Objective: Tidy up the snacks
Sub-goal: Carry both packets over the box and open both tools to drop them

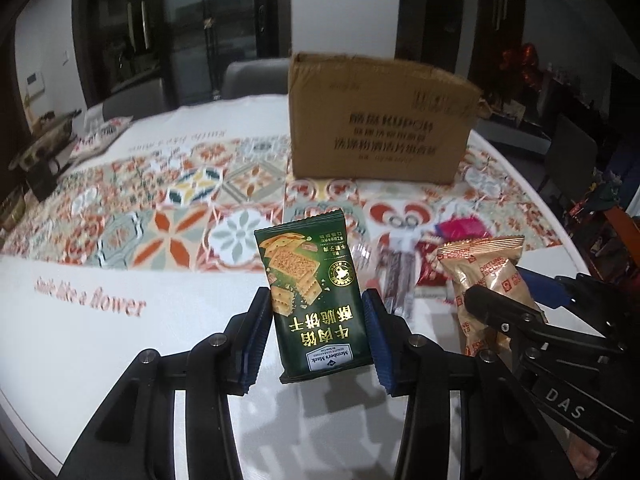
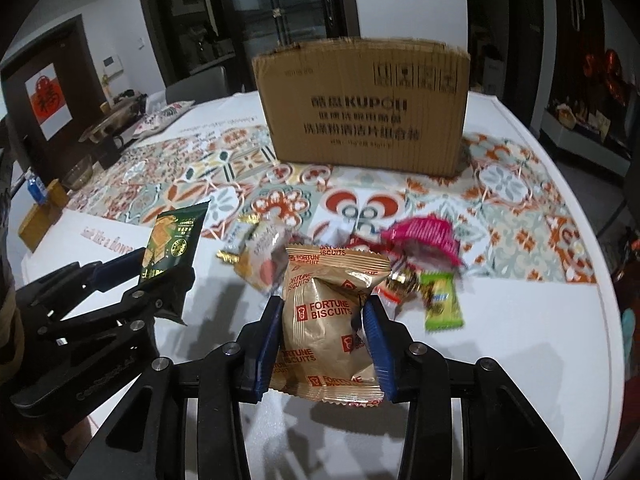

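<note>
Nearest to me, on the left, my left gripper (image 1: 316, 326) has its blue pads pressed against both long edges of a dark green cracker packet (image 1: 314, 300), jaws closed to the packet's width and holding it upright above the white table (image 1: 100, 360). In the right wrist view that same packet (image 2: 172, 246) shows at the far left, clamped in the black fingers.

To the right, my right gripper (image 2: 320, 334) is closed on a gold Fortune Biscuits packet (image 2: 330, 322), its pads squeezing the crinkled wrapper from both sides, lifted off the table.

Just behind it lies the loose pile of snacks: a pale wrapped packet (image 2: 262, 258) on the left, a pink wrapper (image 2: 424, 240) farther right, and a light green candy (image 2: 442, 306) on the near right.

Farther back, on the patterned tablecloth (image 2: 180, 192), stands a cardboard box (image 2: 364, 108), well apart from the pile.
</note>
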